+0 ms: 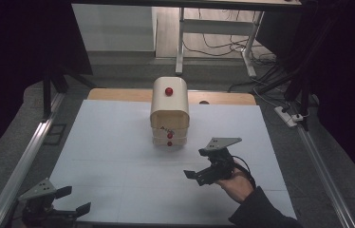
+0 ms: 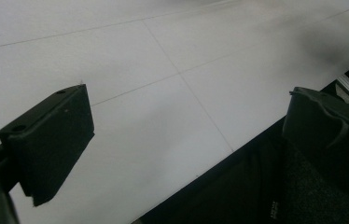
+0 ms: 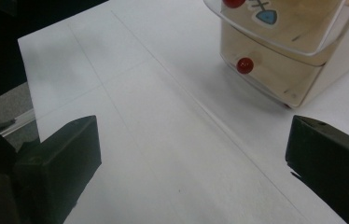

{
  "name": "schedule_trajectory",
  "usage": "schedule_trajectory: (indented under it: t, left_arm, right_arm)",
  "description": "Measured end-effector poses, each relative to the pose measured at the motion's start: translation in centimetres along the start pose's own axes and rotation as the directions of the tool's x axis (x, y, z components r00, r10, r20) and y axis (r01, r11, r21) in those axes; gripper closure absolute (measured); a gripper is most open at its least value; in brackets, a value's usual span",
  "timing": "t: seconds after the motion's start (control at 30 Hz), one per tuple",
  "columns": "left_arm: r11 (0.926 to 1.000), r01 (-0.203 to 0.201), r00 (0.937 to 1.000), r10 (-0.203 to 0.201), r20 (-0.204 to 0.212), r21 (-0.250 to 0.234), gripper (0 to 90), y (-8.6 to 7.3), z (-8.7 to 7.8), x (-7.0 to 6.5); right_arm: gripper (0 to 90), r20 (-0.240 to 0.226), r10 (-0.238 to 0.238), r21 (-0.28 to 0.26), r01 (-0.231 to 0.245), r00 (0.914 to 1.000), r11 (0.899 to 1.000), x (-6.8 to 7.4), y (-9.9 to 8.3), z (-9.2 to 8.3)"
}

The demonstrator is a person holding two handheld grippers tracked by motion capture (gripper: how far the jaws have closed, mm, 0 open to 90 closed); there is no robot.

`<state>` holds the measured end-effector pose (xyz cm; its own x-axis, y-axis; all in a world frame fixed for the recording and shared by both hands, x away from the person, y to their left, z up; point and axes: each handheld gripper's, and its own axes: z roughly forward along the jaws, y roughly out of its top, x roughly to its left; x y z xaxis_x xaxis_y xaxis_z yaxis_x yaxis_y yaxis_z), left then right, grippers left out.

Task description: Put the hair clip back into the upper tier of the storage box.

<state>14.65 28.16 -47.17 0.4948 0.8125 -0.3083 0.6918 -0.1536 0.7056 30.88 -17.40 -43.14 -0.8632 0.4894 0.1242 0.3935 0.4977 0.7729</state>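
Observation:
A small cream cabinet (image 1: 169,111) stands upright at the middle back of the white table sheet (image 1: 118,156). It has a rounded lid with a red knob (image 1: 169,91) and two red drawer knobs (image 1: 170,136) on its front. My right gripper (image 1: 198,164), held in a hand, hovers open just right of and in front of the cabinet. In the right gripper view the cabinet (image 3: 280,46) sits beyond the right jaw, with nothing between the jaws of that gripper (image 3: 193,168). My left gripper (image 1: 74,200) is open at the front left corner, and in its own view it (image 2: 186,140) holds nothing.
Aluminium rails run along the left side (image 1: 23,156) and the right side (image 1: 322,171) of the table. A wooden edge (image 1: 118,94) shows behind the sheet. A power strip (image 1: 287,116) and cables lie on the floor at the back right.

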Motion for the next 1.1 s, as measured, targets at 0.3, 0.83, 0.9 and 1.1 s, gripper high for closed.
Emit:
schedule_trajectory:
  t: [0.3, 0.83, 0.9, 1.1]
  left_arm:
    - [1.0, 0.006, 1.0, -0.006, 0.004, 0.0, 2.3, 0.0, 0.0, 0.0]
    - [1.0, 0.006, 1.0, -0.006, 0.006, 0.001, 2.3, 0.0, 0.0, 0.0]
    - [1.0, 0.007, 1.0, -0.007, 0.006, 0.001, 2.3, 0.0, 0.0, 0.0]
    - [1.0, 0.007, 1.0, -0.007, 0.006, 0.001, 2.3, 0.0, 0.0, 0.1]
  right_arm:
    - [0.0, 0.024, 0.01, 0.007, -0.01, 0.9997, 1.0, -0.3, -1.0, -0.7]
    - [0.0, 0.077, 0.002, 0.013, -0.003, 0.997, 1.0, -0.2, -2.7, -2.3]
    - [0.0, 0.091, 0.001, 0.015, -0.002, 0.9959, 1.0, -0.2, -3.0, -2.5]
    - [0.0, 0.106, 0.03, 0.001, -0.03, 0.9939, 1.0, -0.5, -4.1, -3.4]
